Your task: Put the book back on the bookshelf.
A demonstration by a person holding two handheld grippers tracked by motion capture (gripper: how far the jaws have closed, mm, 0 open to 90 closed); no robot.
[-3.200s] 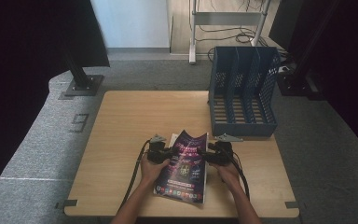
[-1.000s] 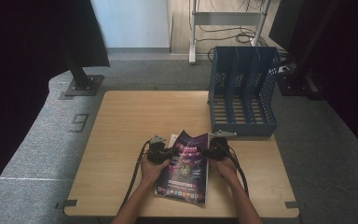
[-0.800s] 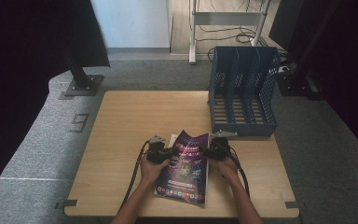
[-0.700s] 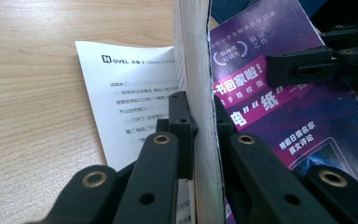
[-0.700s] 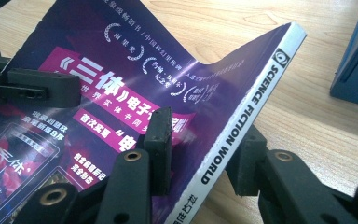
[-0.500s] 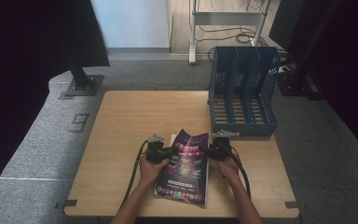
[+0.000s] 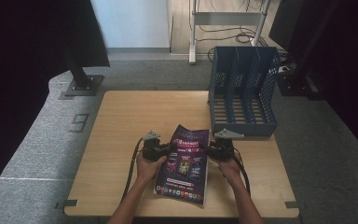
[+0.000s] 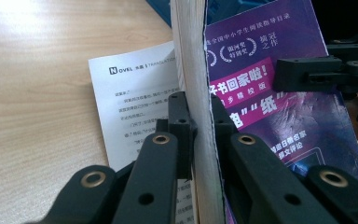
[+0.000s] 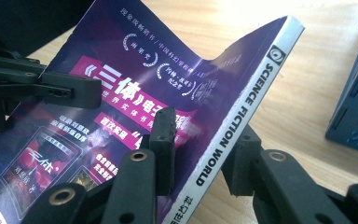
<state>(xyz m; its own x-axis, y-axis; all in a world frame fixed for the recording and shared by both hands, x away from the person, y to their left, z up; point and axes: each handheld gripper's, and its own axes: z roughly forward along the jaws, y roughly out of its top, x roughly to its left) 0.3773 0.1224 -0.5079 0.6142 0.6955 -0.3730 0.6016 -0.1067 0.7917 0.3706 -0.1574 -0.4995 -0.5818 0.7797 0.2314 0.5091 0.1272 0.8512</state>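
Observation:
A purple magazine [image 7: 184, 163] is held between both grippers over the near middle of the wooden table [image 7: 135, 112], its far end tilted up. My left gripper [image 7: 168, 149] is shut on its open page edge; in the left gripper view the jaws clamp the page block [image 8: 198, 130], with the cover [image 8: 261, 93] to the right and a white inner page [image 8: 135, 93] to the left. My right gripper [image 7: 205, 148] is shut on the spine side [image 9: 205, 144]; the spine [image 9: 242, 116] reads "SCIENCE FICTION WORLD". Each gripper view shows the other gripper's jaw on the cover [image 8: 317, 74] [image 9: 42, 88].
A blue three-slot file rack [image 7: 244, 93] stands at the table's far right corner, just beyond the magazine's top, and its corner shows in the right gripper view [image 9: 354, 107]. Bare wood lies to the left and far side. Grey carpet surrounds the table.
The magazine's far end has lifted and bent a little, and both grippers have shifted slightly away from the person while still holding it.

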